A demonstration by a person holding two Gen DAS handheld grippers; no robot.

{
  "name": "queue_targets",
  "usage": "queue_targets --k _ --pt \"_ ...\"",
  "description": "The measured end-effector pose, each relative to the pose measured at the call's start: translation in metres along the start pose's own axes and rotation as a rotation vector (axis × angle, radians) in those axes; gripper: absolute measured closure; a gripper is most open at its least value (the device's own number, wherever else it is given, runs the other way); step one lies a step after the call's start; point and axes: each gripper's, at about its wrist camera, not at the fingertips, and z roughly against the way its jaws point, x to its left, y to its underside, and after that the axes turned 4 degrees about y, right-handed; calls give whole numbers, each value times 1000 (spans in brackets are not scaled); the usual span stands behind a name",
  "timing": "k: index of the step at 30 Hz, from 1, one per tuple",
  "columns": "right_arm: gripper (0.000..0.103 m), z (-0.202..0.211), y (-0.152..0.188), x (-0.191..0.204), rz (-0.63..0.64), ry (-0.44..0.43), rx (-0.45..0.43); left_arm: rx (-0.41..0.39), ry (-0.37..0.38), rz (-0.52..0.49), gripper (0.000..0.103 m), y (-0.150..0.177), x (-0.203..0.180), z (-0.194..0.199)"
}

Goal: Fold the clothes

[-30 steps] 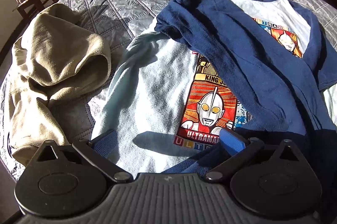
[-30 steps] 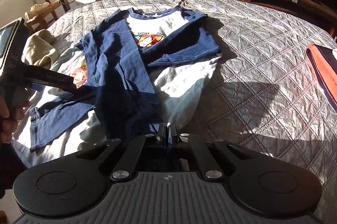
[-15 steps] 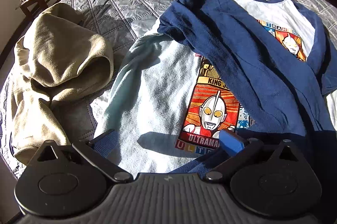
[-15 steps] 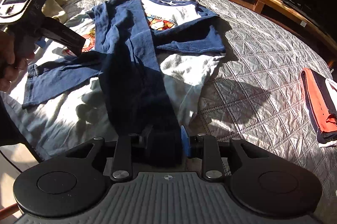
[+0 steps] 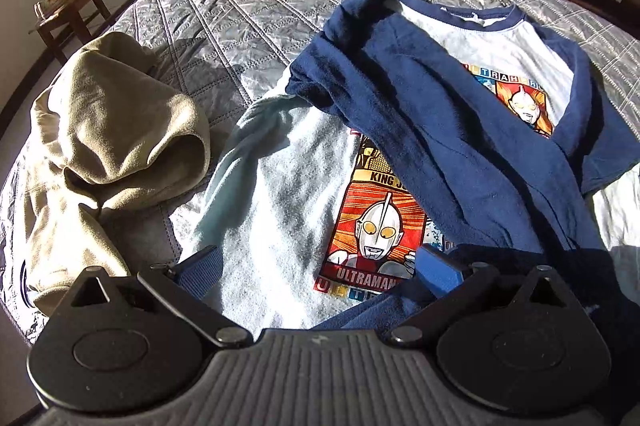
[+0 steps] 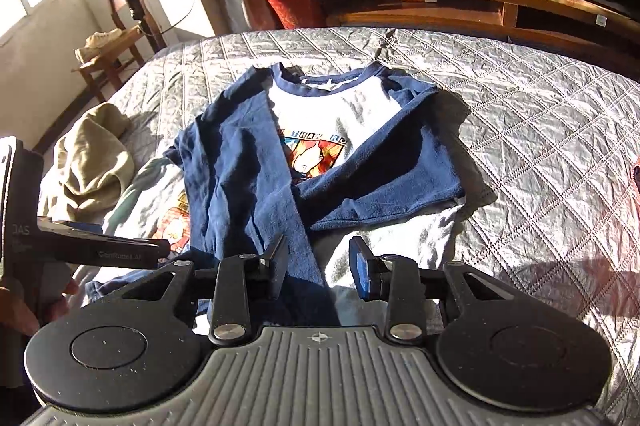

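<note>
Shirt (image 6: 344, 145): flat on grey quilt (image 6: 540, 129), both navy sleeves folded across chest.
Right gripper (image 6: 320, 266): jaws opening, nothing gripped, above hem.
Left gripper (image 5: 316, 266): spread wide, empty.
Beige garment (image 5: 108, 145): beside shirt.

Both wrist views look steeply down from close, sharing the shirt (image 5: 280, 185) and quilted bed (image 6: 540, 129).
</note>
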Motion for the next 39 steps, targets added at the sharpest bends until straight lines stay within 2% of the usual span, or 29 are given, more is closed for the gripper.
queue_targets --k 3,6,8,12,14,15,17,20,23,29,31,32,34,36,38,39 --pt "63 -29 -11 -12 -165 -138 18 -2 -13 -29 1 4 -4 0" --pt "63 -50 -14 -14 -230 -150 42 -15 -8 -34 1 4 -5 4" --pt "63 -68 -13 -27 -333 -177 87 -19 2 -38 1 5 -6 6" --pt "63 -89 -11 -45 -495 -251 97 -14 10 -75 1 10 -15 7" --pt "58 -103 -12 -52 -573 -296 160 -8 10 -92 1 13 -19 6" --pt "55 -110 -13 -54 -597 -282 197 -3 7 -102 1 15 -20 6" --pt "55 -114 -16 -52 -588 -281 198 6 2 -120 1 18 -24 4" --pt "55 -120 -22 -49 -595 -320 205 20 -6 -144 0 22 -28 1" --pt "49 -129 -26 -53 -646 -368 210 11 -12 -154 0 24 -30 1" --pt "46 -126 -25 -62 -734 -335 95 4 -12 -161 0 25 -31 1" --pt "44 -123 -27 -53 -625 -280 141 14 1 -145 0 24 -28 0" --pt "44 -120 -27 -49 -580 -278 158 20 8 -135 0 24 -26 -1" --pt "36 -117 -26 -43 -523 -316 208 32 23 -115 0 22 -23 -3" --pt "36 -118 -26 -37 -457 -335 254 43 36 -97 0 21 -20 -4" --pt "43 -118 -27 -32 -376 -335 287 50 45 -86 0 20 -19 -5" --pt "51 -118 -28 -30 -336 -332 300 56 51 -77 0 18 -17 -6"
